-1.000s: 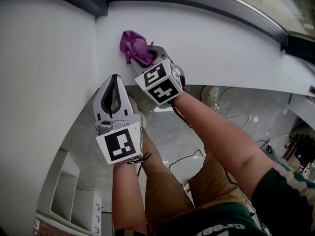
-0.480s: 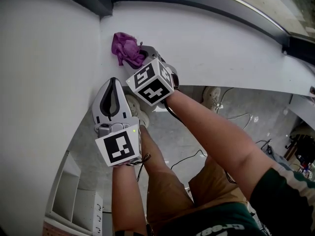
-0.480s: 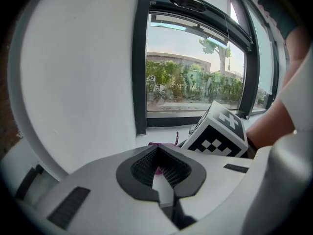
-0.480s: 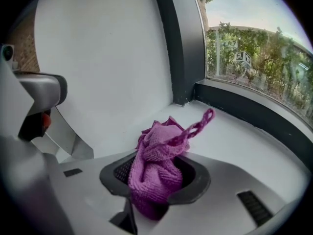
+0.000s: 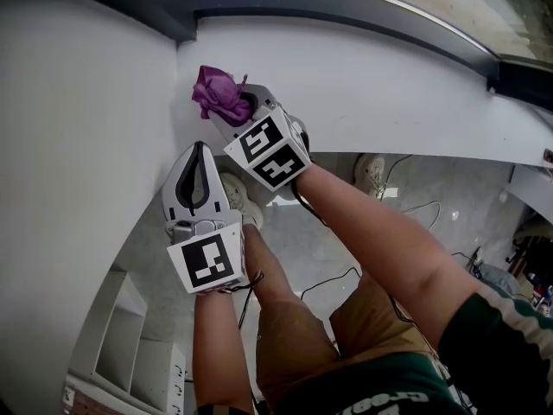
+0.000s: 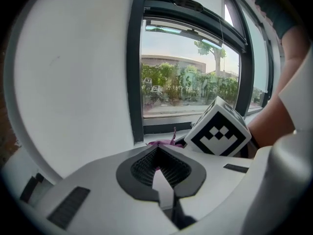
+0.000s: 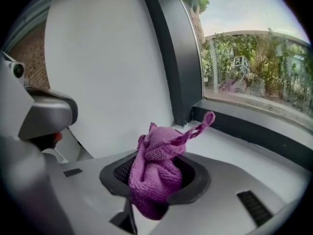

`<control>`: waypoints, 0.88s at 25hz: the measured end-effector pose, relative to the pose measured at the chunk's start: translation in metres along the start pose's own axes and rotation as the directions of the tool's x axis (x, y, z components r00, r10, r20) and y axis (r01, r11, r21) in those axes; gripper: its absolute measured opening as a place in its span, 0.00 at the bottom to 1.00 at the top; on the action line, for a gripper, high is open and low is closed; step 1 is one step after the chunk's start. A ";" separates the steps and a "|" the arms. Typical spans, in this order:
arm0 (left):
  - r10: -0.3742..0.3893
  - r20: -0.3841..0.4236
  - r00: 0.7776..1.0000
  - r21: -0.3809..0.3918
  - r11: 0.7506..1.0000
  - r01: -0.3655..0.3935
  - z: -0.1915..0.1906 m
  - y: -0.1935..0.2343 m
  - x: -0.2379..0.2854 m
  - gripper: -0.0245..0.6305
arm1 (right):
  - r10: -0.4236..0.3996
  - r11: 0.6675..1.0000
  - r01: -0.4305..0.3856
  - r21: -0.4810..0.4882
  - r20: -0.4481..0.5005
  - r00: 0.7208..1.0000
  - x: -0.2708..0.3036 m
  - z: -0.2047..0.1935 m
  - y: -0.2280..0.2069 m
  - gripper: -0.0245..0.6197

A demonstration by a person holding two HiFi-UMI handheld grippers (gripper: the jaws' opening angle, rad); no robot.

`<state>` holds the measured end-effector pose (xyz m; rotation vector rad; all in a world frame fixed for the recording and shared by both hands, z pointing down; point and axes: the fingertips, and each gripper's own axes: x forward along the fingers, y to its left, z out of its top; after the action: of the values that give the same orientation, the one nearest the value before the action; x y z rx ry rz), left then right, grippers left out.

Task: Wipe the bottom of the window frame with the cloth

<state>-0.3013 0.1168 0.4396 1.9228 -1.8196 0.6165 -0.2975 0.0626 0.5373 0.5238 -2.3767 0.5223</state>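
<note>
Right hand-held gripper [image 5: 238, 112], jaws clamped on bunched purple cloth [image 5: 218, 92], now at far left end of white sill [image 5: 389, 85], cloth near corner where dark window frame [image 5: 346, 11] meets side wall [image 5: 78, 145]. Over past second, cloth slid left along sill into this corner. Left hand-held gripper [image 5: 200, 150], jaws closed on nothing, hovers just off sill edge, barely shifted. Reading: leftward pass looks spent; cloth lies on sill just short of frame's bottom rail, so rail and long stretch to right likely remain unwiped
</note>
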 end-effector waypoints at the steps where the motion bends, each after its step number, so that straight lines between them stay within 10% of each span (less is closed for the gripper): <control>1: -0.005 -0.001 1.000 0.010 1.000 0.005 0.004 -0.002 -0.004 0.04 | 0.004 1.000 -0.004 0.010 0.013 1.000 -0.007 0.007 0.001 0.27; 14: -0.087 0.143 0.986 0.057 0.995 0.080 0.168 -0.057 -0.110 0.04 | 0.100 0.994 -0.089 -0.066 0.180 0.979 -0.218 0.156 0.029 0.27; 22: -0.212 0.242 0.947 0.165 0.971 0.175 0.307 -0.124 -0.186 0.04 | 0.113 0.992 -0.079 -0.100 0.412 0.904 -0.414 0.257 0.043 0.27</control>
<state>-0.1766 0.0966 0.0815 2.3384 -1.7430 0.4574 -0.1507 0.0698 0.0708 0.5246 -2.8325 0.3823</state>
